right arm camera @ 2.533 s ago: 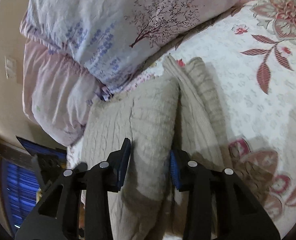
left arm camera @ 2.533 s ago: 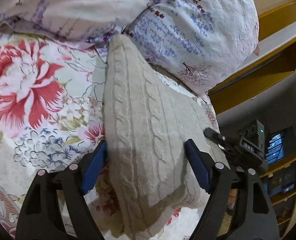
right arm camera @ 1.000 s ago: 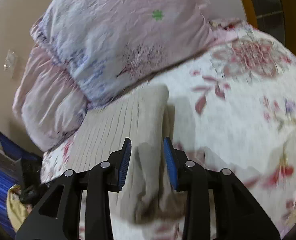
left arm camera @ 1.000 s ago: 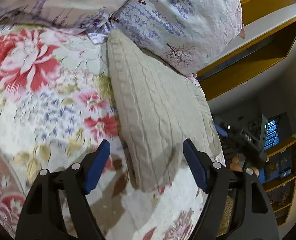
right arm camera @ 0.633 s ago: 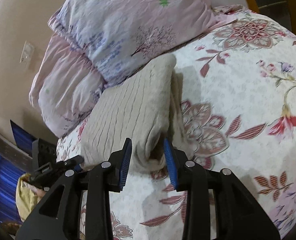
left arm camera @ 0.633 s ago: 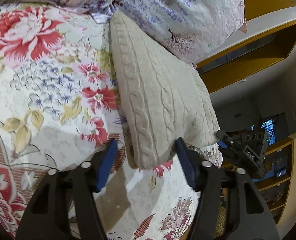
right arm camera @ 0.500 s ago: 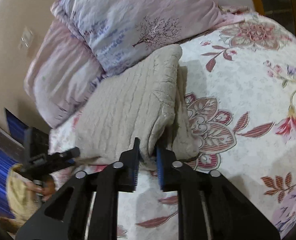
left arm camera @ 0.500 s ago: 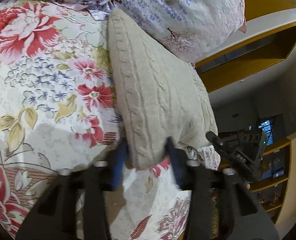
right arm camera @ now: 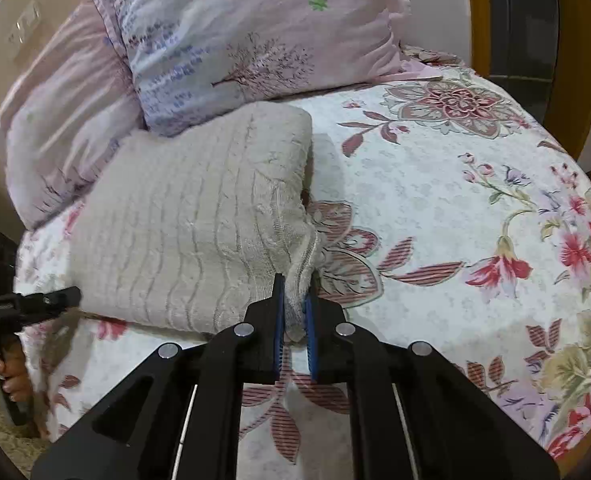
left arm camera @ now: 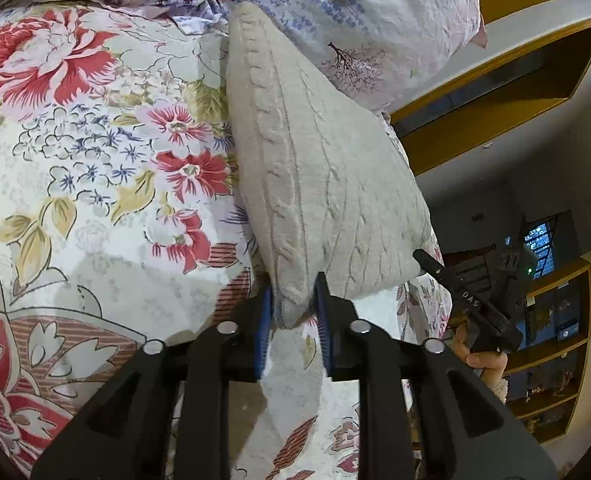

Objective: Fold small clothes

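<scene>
A folded beige cable-knit sweater lies on the floral bedspread, with its far end against the pillows. My left gripper is at the sweater's near left corner; its jaws are closing and the blue pads press on the knit between them. In the right wrist view the same sweater spreads to the left. My right gripper is shut on its near right corner, which bunches up between the pads. Each view shows the other gripper at the edge, held by a hand.
Two pale printed pillows are stacked behind the sweater at the head of the bed. The bedspread runs on to the right. Wooden shelving and a dark room lie past the bed's edge.
Both grippers stood open around the sweater's near end a second ago. Both have since pulled back to its near corners and closed on them; the right one also rolled.
</scene>
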{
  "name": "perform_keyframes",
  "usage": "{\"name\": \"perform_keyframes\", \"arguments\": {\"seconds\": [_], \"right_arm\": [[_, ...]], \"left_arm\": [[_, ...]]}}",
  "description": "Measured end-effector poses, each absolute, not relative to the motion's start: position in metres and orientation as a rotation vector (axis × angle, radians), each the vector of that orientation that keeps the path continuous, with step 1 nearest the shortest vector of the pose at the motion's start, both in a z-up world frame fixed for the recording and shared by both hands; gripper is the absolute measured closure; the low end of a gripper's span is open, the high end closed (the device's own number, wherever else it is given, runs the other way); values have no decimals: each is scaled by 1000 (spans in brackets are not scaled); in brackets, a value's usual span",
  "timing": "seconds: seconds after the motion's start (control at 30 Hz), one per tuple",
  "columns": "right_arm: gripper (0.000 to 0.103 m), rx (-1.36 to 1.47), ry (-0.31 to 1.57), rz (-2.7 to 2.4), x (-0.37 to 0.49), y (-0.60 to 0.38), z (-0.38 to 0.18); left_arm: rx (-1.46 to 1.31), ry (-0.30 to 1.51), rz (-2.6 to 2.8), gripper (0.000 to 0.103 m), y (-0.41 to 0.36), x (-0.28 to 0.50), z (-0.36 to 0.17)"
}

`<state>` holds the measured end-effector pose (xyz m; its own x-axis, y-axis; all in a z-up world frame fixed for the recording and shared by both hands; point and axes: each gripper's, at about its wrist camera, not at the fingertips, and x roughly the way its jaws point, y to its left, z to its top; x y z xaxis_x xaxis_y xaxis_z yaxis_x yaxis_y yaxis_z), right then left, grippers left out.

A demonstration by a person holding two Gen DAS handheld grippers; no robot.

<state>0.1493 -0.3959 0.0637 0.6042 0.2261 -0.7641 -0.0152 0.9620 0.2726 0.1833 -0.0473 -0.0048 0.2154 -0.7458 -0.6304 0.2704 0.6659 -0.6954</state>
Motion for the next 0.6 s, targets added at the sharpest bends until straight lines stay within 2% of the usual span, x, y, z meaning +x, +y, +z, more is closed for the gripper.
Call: {"name": "perform_keyframes", "arguments": {"seconds": [0.03,0.07,0.1,0.13,0.17,0.2,0.43,0.6], "right_arm": [[92,269,918,165,149,-399,66],[84,296,916,190,150,-404,70],[67,316,910,200,150,-408,75],[57,350,892,215,152,-415,82],[42,379,877,229,156,-418,86],[36,430,862,262,164,-424,91],[36,723,943,304,257,-452,78],[49,766,1048,276,312,-454,51]], "left_arm": [[-495,1156,-751,76,-47,185,-3],[-496,1156,-752,69,-44,186,0],[-500,1145,-751,56,-41,188,4],[-508,1125,-742,48,-36,194,9],[-517,1105,-721,35,-32,200,13],[-527,1097,-708,30,-29,205,15],[-661,1121,-636,28,-27,283,9],[-660,1113,-589,29,-43,320,7]]}}
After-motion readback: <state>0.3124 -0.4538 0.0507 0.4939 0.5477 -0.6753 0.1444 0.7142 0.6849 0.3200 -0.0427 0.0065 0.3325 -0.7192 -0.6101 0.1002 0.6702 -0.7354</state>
